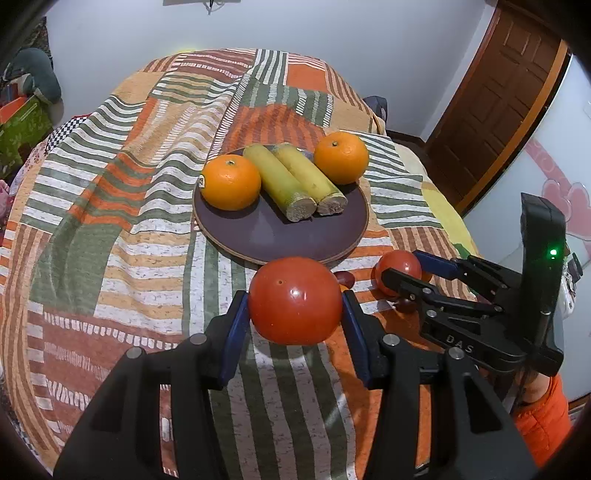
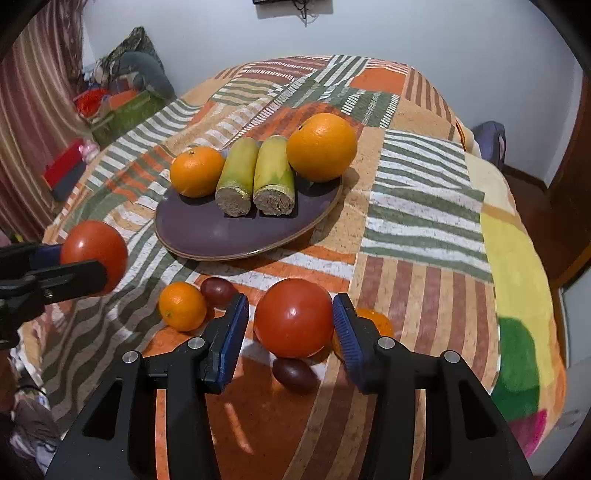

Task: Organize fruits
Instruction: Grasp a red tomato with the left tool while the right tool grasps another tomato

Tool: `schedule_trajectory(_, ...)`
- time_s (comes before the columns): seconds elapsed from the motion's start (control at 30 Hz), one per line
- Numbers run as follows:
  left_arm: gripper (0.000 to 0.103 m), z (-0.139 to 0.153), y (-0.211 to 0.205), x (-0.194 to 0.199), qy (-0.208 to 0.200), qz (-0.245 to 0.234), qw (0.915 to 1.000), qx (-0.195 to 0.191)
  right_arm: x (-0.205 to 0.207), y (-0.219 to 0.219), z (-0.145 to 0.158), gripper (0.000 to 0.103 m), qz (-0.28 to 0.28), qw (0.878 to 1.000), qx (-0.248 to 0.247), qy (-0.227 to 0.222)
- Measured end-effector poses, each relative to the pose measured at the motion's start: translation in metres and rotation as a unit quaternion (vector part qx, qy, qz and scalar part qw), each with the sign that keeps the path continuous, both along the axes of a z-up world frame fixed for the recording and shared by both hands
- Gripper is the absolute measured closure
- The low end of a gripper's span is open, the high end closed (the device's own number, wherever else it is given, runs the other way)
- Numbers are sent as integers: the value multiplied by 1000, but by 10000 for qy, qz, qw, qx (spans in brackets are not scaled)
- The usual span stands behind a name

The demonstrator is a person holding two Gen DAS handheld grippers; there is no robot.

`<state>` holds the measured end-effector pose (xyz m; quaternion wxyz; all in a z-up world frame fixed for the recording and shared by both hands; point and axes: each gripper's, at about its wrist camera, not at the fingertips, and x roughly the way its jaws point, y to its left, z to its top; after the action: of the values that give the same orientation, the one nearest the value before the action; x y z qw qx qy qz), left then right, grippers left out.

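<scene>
The left gripper (image 1: 295, 301) clamps a smooth, soft-skinned tomato (image 1: 294, 300) above the blanket (image 1: 110, 240) near the plate (image 1: 280, 236), likely bruising if squeezed, while the right gripper (image 2: 291, 321) brackets another tomato (image 2: 293, 318), contact uncertain.

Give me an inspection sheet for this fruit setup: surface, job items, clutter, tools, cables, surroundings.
Surface: striped patchwork blanket, wrinkled.
Job's things: dark purple round plate holding two oranges and two cut yellow-green stalk pieces; small orange and two dark red oval fruits loose on the blanket.
Clutter: green box with piled cloth beyond the far edge.
Tools: left tool shut on a red round tomato; right tool open around a second red tomato.
Cables: black cord at the wall fixture.
Surroundings: white wall, brown wooden door.
</scene>
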<state>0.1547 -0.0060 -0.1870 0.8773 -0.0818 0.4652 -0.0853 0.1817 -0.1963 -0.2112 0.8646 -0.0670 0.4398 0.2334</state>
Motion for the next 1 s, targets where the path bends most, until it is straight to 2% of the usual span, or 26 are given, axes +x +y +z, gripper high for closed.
schedule_trajectory(0.2, 54, 1, 6, 5, -16, 37, 10000, 16, 5, 2, -1, 59, 89, 9998, -172, -54)
schedule_trajectory(0.6, 54, 3, 17, 23, -111, 58, 9998, 152, 10, 3, 14, 62, 64, 10000, 56, -31)
schedule_trajectory(0.83, 54, 3, 25, 40, -141, 69, 9997, 188, 16, 22, 32, 62, 258, 9991, 218, -237)
schedule_trajectory(1.0, 54, -2, 31, 53, -122, 63, 9997, 217, 20, 44, 33, 62, 460, 9982, 299, -254)
